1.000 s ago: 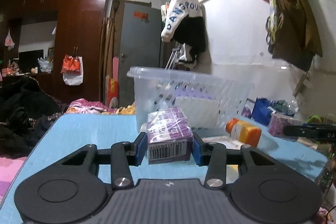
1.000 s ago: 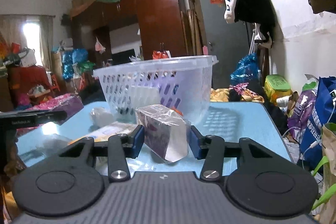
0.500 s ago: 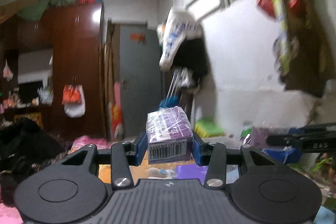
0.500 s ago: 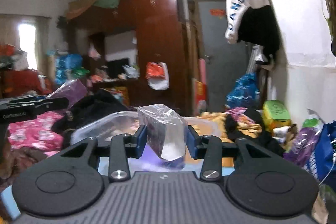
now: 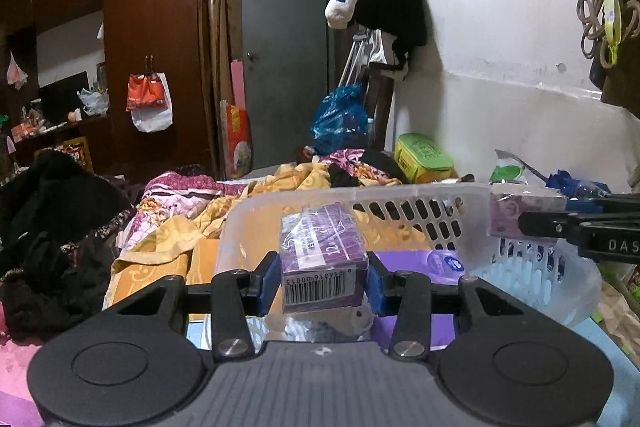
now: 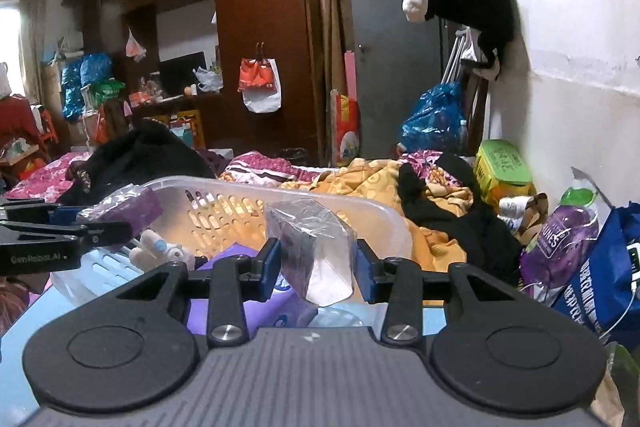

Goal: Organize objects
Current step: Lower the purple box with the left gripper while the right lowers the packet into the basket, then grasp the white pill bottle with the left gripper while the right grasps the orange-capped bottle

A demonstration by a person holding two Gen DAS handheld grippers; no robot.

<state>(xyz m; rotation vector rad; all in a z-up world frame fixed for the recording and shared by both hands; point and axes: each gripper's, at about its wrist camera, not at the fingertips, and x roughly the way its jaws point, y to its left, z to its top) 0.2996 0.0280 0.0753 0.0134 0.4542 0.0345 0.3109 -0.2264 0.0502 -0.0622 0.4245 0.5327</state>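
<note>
Both packs hang above the basket (image 5: 424, 193): left gripper (image 5: 323, 269) clamps the purple box (image 5: 322, 259), right gripper (image 6: 316, 259) the wrapped pack (image 6: 314, 251). Lower inside the rim before parting fingers.

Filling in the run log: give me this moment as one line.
left claw: shut on purple wrapped box | right claw: shut on clear-wrapped box | both above white perforated plastic basket

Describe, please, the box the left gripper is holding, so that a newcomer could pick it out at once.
Start at the translucent laundry basket on the blue table. Just above its open top, the left gripper clamps a film-wrapped purple box. Unlike the box in the right gripper, it shows a white barcode label facing the camera.
</note>
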